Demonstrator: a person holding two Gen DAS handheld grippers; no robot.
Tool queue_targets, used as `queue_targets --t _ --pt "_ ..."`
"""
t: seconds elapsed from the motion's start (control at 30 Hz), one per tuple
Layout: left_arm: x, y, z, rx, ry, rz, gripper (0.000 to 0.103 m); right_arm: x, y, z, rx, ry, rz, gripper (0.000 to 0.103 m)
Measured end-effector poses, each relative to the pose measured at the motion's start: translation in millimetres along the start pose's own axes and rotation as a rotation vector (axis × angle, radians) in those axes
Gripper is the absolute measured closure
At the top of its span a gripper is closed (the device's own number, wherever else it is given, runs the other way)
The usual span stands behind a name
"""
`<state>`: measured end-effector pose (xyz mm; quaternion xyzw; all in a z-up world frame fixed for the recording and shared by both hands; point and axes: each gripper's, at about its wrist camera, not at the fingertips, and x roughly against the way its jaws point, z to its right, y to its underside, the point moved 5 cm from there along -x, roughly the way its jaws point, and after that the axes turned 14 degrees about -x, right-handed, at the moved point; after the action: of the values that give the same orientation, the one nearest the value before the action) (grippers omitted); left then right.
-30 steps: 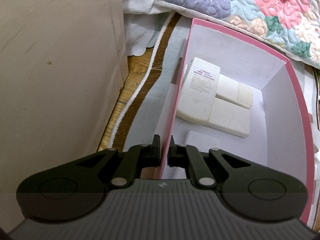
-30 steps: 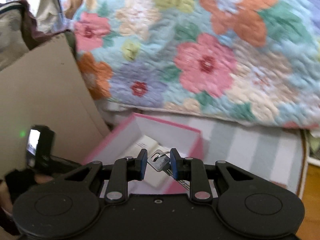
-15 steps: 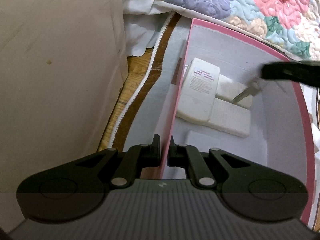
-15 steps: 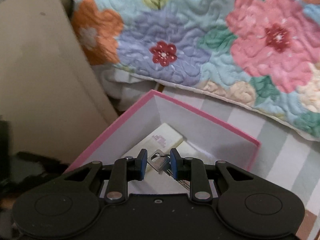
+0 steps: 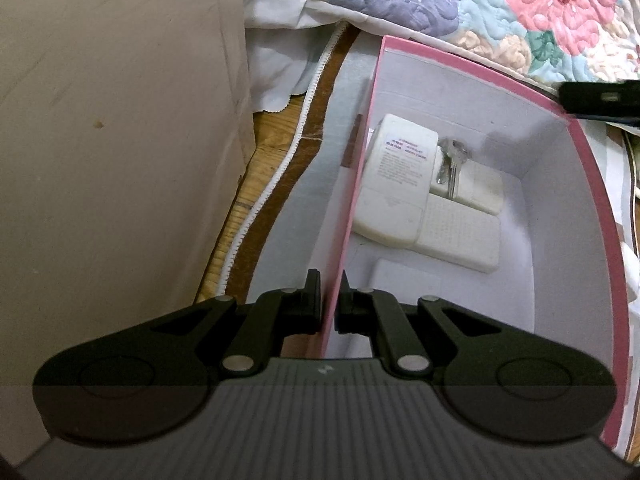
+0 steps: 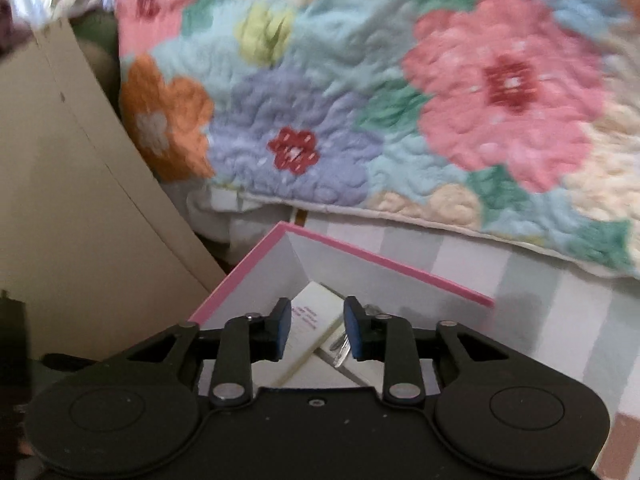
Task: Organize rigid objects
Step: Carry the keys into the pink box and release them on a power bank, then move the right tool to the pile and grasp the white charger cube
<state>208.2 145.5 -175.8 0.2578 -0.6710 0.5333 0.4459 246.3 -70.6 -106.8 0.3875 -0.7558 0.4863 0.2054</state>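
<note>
- Gripping the near wall of the pink box, the left gripper stands clenched, one finger outside, one inside.
- Right gripper hovers above the box, released, nothing between its blue pads.
- Keys lie inside the box, on the white remotes, below and apart from the right gripper.
- Floral quilt lies beyond the box.

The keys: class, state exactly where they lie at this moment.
In the left wrist view the keys lie inside the pink box, towards its far end, resting on the white remotes.
</note>
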Motion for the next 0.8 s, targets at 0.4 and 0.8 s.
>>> queue_targets --t 0.4,0.8 --pt "1 1 1 -0.009 -0.004 -0.003 0.097 117 20 64 -0.175 0.161 0.006 0.056" --pt "1 1 0 -0.002 -0.003 -0.002 0.097 115 70 133 -0.348 0.259 -0.085 0.051"
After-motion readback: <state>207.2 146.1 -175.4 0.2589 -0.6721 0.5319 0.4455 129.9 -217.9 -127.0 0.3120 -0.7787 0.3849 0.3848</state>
